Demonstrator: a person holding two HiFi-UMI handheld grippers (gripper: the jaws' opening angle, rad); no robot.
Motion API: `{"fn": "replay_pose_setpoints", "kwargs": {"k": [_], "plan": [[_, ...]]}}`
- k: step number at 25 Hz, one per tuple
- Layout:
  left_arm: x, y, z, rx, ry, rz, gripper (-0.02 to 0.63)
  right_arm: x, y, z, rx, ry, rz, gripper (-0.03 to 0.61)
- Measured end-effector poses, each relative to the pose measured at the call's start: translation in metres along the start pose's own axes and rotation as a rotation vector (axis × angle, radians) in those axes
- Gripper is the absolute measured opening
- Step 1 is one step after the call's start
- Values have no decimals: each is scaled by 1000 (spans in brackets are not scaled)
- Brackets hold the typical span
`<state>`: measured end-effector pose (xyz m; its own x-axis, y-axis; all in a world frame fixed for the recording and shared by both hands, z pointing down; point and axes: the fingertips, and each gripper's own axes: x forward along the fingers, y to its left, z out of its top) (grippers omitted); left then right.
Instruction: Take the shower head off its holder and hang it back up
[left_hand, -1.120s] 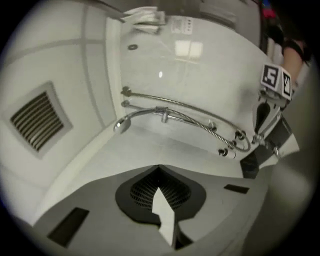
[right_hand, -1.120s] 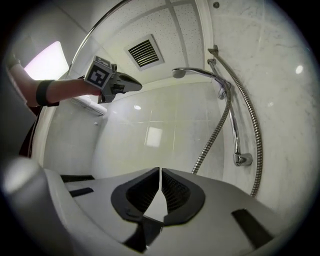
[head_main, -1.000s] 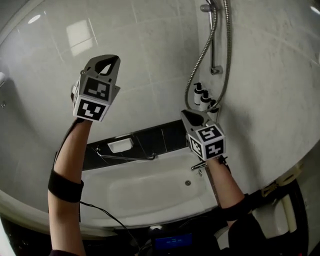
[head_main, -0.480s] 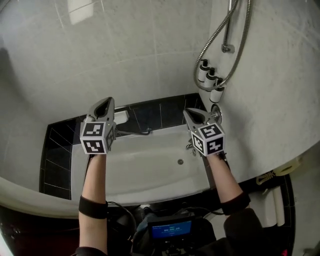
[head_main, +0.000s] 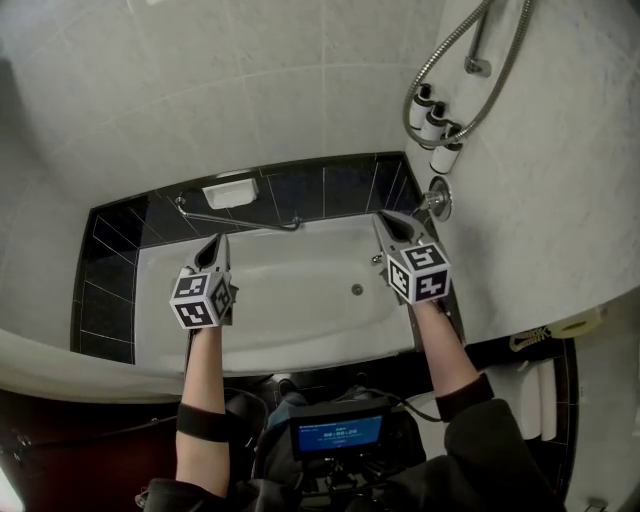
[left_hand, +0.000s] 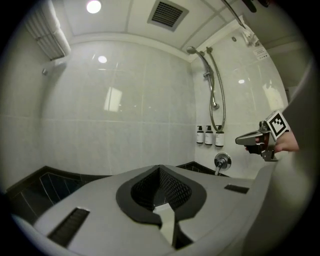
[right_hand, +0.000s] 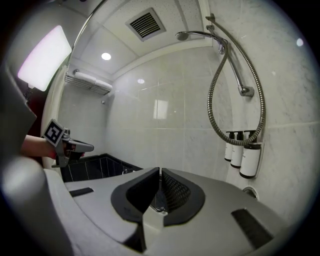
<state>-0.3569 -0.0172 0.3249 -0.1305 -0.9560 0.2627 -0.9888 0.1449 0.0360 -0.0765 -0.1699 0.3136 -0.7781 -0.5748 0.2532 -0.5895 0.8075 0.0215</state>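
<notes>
Left tool and right tool, jaws together and empty, hang over the tub, well apart from the shower head sitting in its holder high on the wall, leaving the task apparently either finished or unstarted.

Pale glossy tiled walls close round a white bathtub, which sits in a surround of black tiles. A chrome grab bar runs along the far side, with a white soap dish just above it. Overhead, a round recessed ceiling light glows near a slatted ceiling vent. Folded white towels lie on a high wall rack.
</notes>
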Motion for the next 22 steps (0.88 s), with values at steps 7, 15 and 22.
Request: {"fn": "replay_pose_setpoints", "kwargs": {"k": [7, 15, 22], "plan": [[-17, 7, -28, -15, 12, 47, 7, 1, 4, -26, 20, 35, 4, 28], [-23, 8, -41, -6, 34, 54, 7, 2, 4, -29, 20, 41, 7, 28], [-21, 0, -27, 8, 17, 41, 7, 0, -1, -32, 18, 46, -3, 28]]}}
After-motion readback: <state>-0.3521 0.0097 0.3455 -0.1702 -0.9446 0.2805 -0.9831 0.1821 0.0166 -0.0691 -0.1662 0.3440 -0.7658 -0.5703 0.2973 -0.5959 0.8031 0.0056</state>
